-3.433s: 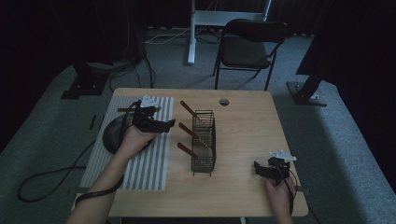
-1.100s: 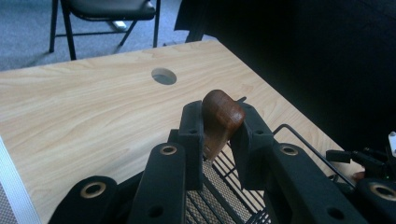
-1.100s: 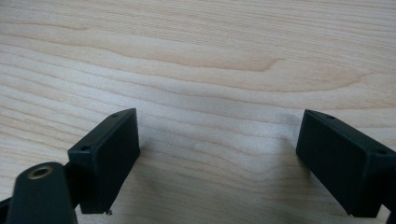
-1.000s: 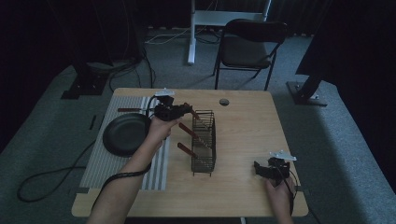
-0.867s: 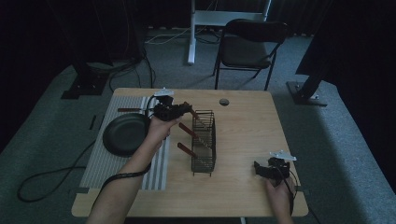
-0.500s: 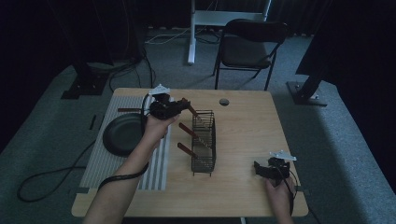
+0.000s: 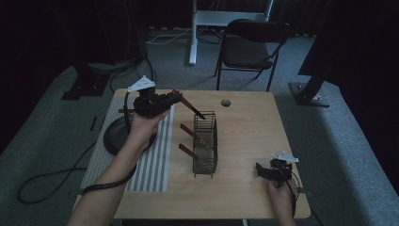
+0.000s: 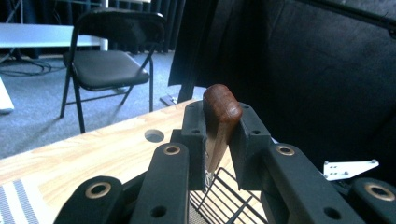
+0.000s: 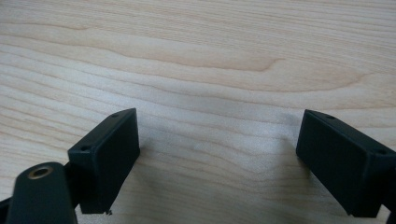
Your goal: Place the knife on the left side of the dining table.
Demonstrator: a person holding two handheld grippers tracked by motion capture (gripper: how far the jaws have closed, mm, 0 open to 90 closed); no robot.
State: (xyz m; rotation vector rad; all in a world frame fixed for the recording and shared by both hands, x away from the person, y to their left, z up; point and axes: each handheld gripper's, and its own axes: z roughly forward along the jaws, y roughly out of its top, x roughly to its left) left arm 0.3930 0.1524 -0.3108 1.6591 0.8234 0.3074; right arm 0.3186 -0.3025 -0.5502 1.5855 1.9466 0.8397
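Observation:
My left gripper (image 7: pixel 173 97) is shut on the brown wooden handle (image 8: pixel 221 106) of a utensil (image 7: pixel 194 109). It hangs above the table, left of a black wire rack (image 7: pixel 206 150). The utensil slants down to the right, and its dark end reaches the rack's far rim. Two more wooden-handled utensils (image 7: pixel 189 132) stick out of the rack's left side. In the left gripper view the pads (image 8: pixel 194 135) press on both sides of the handle, with the rack's wires (image 8: pixel 224 196) below. My right gripper (image 7: pixel 260 170) rests open on the bare wood near the table's front right, its fingers (image 9: pixel 105 154) wide apart.
A black pan (image 7: pixel 114 137) lies on a striped mat (image 7: pixel 143 165) at the table's left, under my left forearm. A round hole (image 7: pixel 226 102) is in the tabletop at the back. A folding chair (image 7: pixel 249 47) stands behind the table.
My left gripper has risen and drawn back to the left, lifting the utensil's handle away from the rack. The right gripper has stayed where it was.

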